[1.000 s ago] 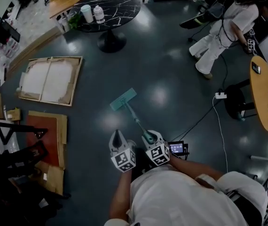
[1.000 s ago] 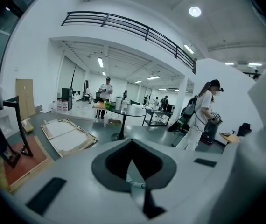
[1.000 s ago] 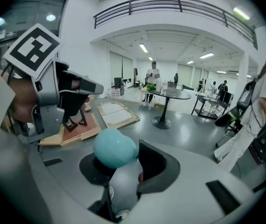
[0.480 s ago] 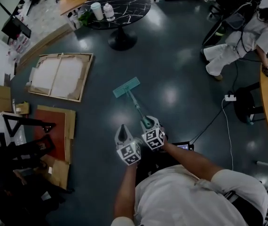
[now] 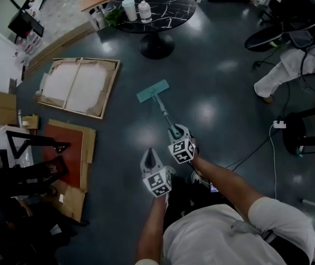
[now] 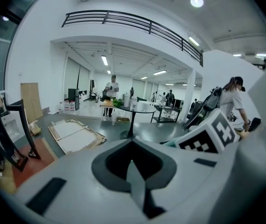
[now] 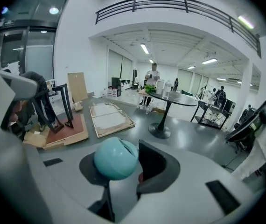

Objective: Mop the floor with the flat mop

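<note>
The right gripper is clamped on the top of the mop's handle. Its own view shows only the round teal knob between the jaws; the gripper body hides the rest of the mop. The head view shows the whole mop. The teal mop head lies flat on the dark floor, between the foot of the round table and the grippers, near a corner of the cardboard panel.

The left gripper is beside the right one, clear of the handle, with its jaws together on nothing. A cup and a bottle stand on the table. A person in white is cut off at the right edge.
</note>
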`<state>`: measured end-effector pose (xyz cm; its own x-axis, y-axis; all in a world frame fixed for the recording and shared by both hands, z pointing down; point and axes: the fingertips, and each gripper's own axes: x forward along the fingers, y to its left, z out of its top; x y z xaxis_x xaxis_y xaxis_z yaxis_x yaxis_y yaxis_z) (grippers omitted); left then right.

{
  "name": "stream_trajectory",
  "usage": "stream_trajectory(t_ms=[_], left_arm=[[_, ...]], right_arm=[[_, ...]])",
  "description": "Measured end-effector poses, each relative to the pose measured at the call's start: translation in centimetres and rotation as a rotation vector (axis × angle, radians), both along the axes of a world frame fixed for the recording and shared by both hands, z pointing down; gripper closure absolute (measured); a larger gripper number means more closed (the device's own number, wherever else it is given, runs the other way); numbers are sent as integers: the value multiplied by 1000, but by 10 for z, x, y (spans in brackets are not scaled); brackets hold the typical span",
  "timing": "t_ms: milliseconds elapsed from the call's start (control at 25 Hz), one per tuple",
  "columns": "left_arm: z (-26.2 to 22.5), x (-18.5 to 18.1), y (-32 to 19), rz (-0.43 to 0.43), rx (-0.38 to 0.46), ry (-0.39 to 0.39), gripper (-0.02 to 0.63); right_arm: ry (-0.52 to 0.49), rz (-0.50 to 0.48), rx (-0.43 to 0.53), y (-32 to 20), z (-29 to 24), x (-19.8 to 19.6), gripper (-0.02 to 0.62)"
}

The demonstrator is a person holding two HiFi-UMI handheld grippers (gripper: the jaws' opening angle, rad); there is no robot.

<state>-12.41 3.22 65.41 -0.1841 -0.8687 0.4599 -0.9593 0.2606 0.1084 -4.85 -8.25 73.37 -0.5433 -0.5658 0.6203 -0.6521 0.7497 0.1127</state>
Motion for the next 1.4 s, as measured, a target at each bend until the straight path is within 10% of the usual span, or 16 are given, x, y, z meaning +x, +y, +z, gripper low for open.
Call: stream_trajectory(t_ms=[440, 1400], left_arm=[[8, -13, 4, 7, -9, -10, 601], [-53, 71, 55, 90, 84, 52, 601]], right_arm=[[3, 29, -7, -29, 0, -10, 480], [111, -79, -146, 141, -77, 135, 480]])
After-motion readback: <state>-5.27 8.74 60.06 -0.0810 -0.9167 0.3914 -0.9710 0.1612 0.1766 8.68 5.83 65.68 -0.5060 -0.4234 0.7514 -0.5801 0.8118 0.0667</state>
